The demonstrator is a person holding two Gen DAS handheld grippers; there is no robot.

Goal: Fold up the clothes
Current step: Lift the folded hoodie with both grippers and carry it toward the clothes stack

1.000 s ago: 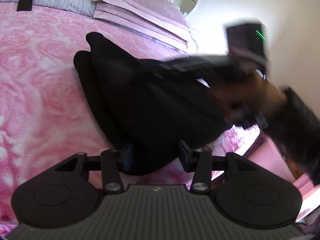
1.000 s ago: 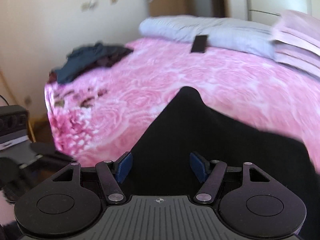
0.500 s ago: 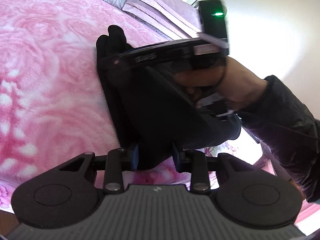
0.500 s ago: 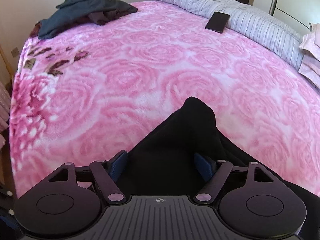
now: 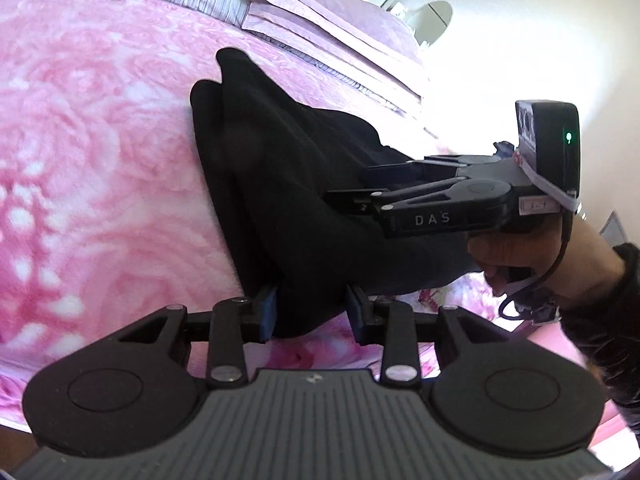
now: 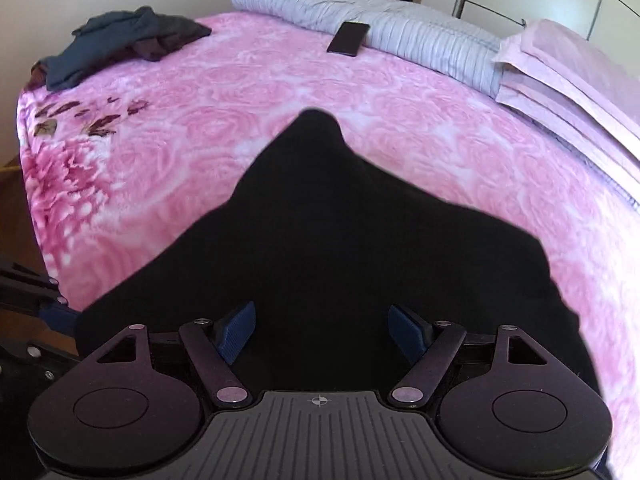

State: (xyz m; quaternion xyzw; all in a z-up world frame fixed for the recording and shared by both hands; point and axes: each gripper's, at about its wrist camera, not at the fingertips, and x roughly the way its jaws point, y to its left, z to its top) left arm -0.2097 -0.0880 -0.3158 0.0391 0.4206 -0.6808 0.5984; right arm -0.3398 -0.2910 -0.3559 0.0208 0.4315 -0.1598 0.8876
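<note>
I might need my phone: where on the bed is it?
In the right wrist view the phone lies at the far end of the bed, partly on the grey striped pillow, left of the folded pink linens.

A black garment (image 6: 340,232) lies bunched on a pink rose-patterned blanket (image 6: 192,136), one corner peaking toward the far side. The right gripper (image 6: 322,330), blue pads (image 6: 236,330) spread wide, hovers over the near edge of the fabric without pinching it. Far left, a heap of dark clothes (image 6: 124,40); beyond, a black phone (image 6: 349,38) on grey striped bedding (image 6: 420,40). Far right, stacked pale pink linens (image 6: 568,76).
</note>
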